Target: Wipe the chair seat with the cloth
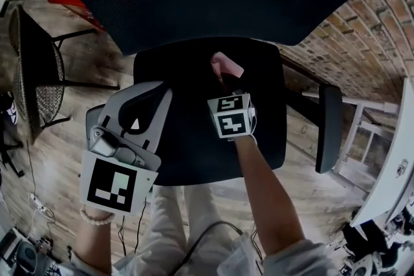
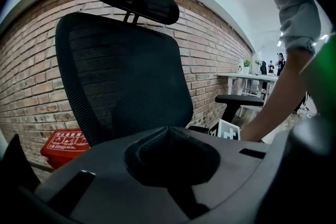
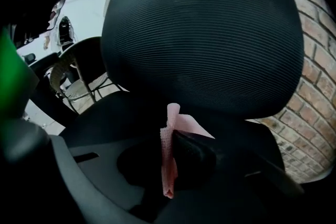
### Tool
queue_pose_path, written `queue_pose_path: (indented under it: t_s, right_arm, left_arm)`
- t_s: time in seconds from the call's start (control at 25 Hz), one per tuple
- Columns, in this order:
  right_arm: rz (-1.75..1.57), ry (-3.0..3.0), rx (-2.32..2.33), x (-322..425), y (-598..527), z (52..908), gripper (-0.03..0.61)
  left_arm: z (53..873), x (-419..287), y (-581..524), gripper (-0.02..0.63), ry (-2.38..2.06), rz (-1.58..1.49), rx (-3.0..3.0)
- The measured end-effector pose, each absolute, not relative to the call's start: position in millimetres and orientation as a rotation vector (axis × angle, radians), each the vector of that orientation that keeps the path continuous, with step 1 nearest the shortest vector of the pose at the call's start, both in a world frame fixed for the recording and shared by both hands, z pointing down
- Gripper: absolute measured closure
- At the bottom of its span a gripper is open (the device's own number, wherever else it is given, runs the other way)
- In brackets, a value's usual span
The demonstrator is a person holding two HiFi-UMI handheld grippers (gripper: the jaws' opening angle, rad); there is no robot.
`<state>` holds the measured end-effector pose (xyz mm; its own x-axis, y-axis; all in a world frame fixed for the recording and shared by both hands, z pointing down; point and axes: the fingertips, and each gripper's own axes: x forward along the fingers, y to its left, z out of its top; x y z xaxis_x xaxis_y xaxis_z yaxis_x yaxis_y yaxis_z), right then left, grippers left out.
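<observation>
The right hand-held gripper (image 3: 176,144) is clamped on the pink cloth (image 1: 225,65), which pokes out ahead of it. The chair seat (image 1: 194,145) lies directly beneath. The left hand-held gripper (image 2: 168,132) is closed and empty, with the seat to its right.

Office chair (image 1: 194,148) on wooden floor (image 1: 68,139)

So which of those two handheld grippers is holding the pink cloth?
The right gripper: its jaws are shut on the pink cloth over the black chair seat. The left gripper is shut with nothing between its jaws.
</observation>
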<state>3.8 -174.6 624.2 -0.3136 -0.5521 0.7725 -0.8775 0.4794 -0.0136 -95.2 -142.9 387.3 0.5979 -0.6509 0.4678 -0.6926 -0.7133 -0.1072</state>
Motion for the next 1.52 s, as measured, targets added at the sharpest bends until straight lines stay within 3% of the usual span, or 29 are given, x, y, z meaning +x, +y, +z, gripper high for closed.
queue_pose_path:
  t_s: [0.88, 1.16, 1.52]
  right_arm:
    - [0.511, -2.253, 0.783, -162.7, -97.5, 598.8, 0.524]
    - [0.489, -2.239, 0.766, -156.8, -87.7, 602.8, 0.523]
    - [0.475, -2.137, 0.846, -90.9, -86.0, 618.9, 0.525]
  left_arm:
    - [370.4, -153.4, -138.6, 0.595, -1.370, 0.680, 2.560]
    - [373.0, -153.1, -134.7, 0.595, -1.369, 0.668, 2.560]
    - [378.7, -132.0, -129.9, 0.595, -1.324, 0.665, 2.579]
